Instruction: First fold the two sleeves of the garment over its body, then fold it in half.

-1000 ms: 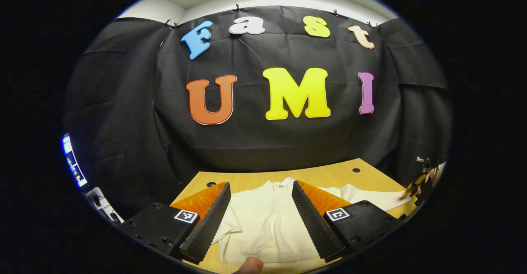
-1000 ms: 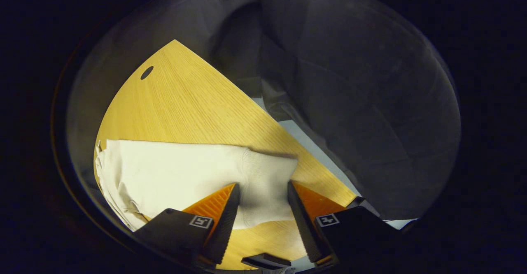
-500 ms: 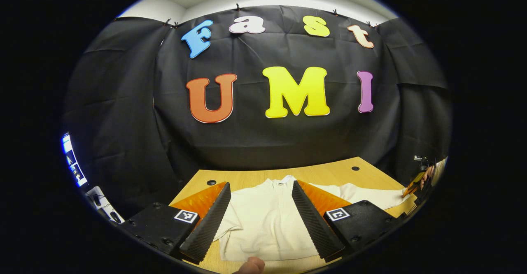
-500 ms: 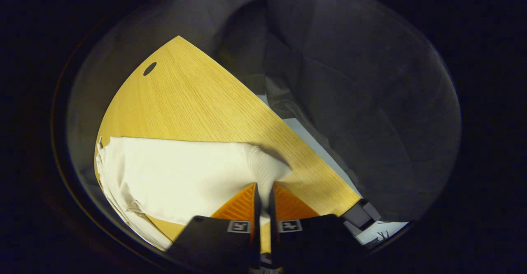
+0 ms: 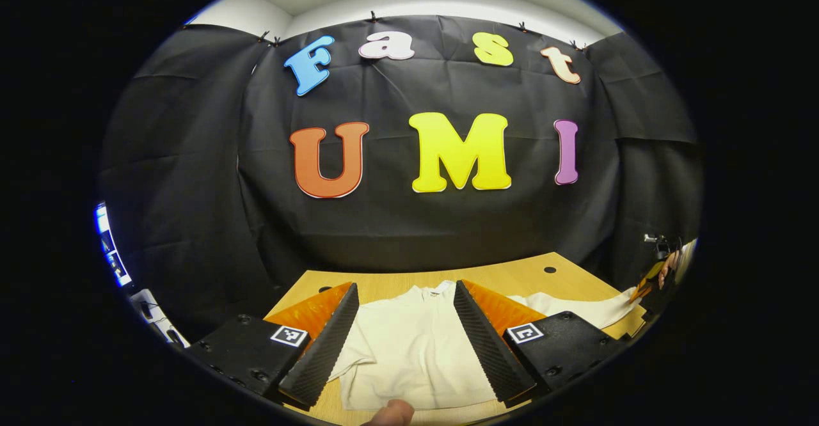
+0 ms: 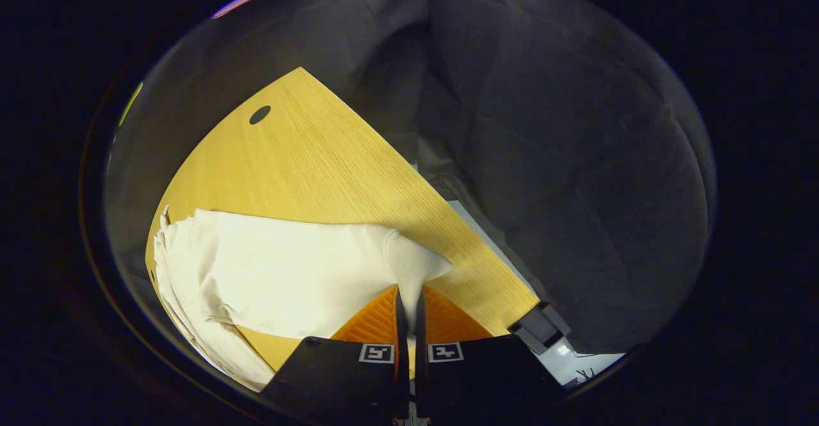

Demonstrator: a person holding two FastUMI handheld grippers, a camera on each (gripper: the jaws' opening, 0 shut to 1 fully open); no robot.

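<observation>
Two grippers are at work over a cream garment [image 5: 409, 349] spread on a wooden table [image 6: 301, 157]. From the left gripper view, the left gripper [image 5: 406, 343] hangs above the shirt's body with its fingers spread wide apart, touching nothing, and a fingertip of the person's hand [image 5: 391, 413] pokes in at the bottom edge. From the right gripper view, the right gripper [image 6: 408, 304] has its fingers pressed together on the ribbed cuff [image 6: 409, 263] of the long sleeve [image 6: 288, 266], which stretches out towards the table's right edge and looks lifted slightly at the cuff.
</observation>
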